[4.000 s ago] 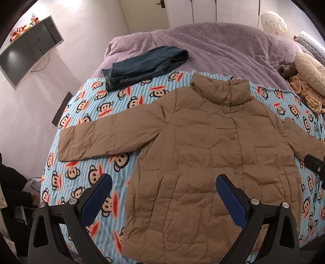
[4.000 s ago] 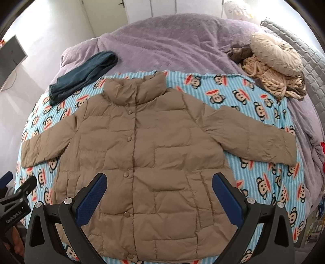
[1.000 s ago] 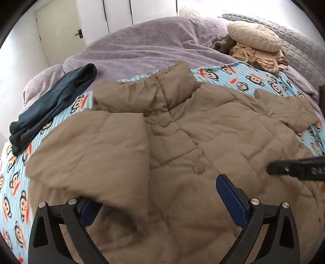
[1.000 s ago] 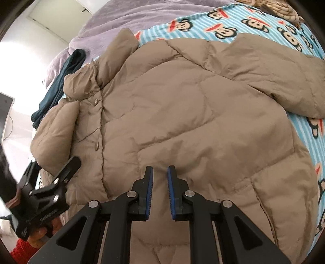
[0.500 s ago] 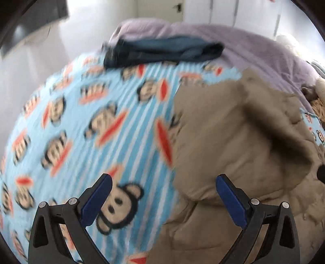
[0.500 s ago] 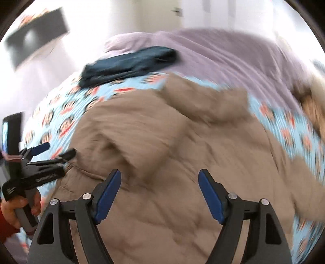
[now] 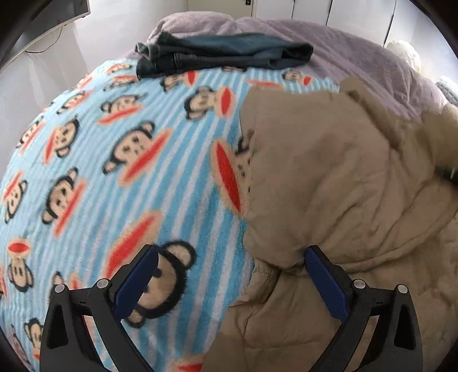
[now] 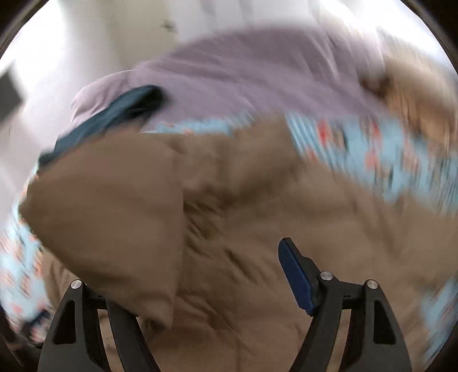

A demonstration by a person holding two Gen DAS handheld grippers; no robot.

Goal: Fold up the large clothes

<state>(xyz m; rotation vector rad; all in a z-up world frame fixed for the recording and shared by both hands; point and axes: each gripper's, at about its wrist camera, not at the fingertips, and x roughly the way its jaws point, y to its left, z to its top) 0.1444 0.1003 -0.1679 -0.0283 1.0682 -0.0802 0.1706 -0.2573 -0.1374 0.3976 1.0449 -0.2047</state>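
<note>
A tan puffer jacket (image 7: 337,177) lies on the monkey-print blanket (image 7: 120,160), its left sleeve folded over its front. My left gripper (image 7: 229,283) is open and empty at the jacket's left edge, right fingertip against the folded sleeve's lower end. In the blurred right wrist view the jacket (image 8: 257,217) fills the frame. My right gripper (image 8: 200,271) is open above it; the folded sleeve (image 8: 114,217) covers its left finger.
Folded blue jeans (image 7: 217,54) lie at the blanket's far edge on the purple bedspread (image 7: 357,48); they also show in the right wrist view (image 8: 114,114). A white wall and a dark screen (image 7: 43,17) are to the left.
Both grippers have let go of the left sleeve, which now lies folded across the jacket. The right gripper opened and swings fast. The left gripper moved to the jacket's left edge.
</note>
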